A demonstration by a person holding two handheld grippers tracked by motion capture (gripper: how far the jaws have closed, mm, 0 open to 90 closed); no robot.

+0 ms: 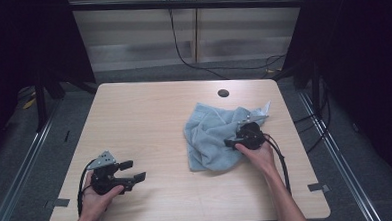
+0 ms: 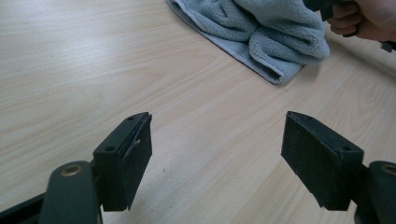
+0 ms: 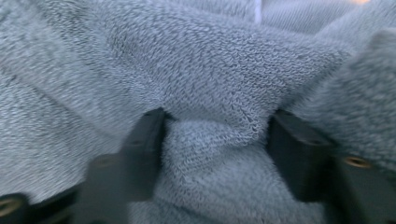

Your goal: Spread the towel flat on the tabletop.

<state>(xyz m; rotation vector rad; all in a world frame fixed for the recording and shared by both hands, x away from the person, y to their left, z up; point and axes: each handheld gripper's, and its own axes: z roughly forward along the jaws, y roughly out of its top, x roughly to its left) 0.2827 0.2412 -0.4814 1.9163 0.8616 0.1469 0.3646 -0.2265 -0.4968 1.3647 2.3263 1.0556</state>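
A crumpled grey-blue towel [image 1: 210,135] lies on the right half of the wooden table [image 1: 149,117]. My right gripper [image 1: 233,141] is pushed into the towel's right side from the near right. In the right gripper view a raised fold of towel [image 3: 210,70] fills the gap of my right gripper [image 3: 215,135], and both pads press on it. My left gripper [image 1: 133,171] rests near the front left of the table, open, with nothing between its fingers. The left gripper view has my left gripper [image 2: 217,149] over bare wood, with the towel [image 2: 261,28] and the right hand [image 2: 369,18] farther off.
A round cable hole [image 1: 223,93] sits near the table's far edge, behind the towel. Black cables [image 1: 181,51] run over the floor beyond the table. Dark curtains stand on both sides. Bare wood spans the table's left and middle.
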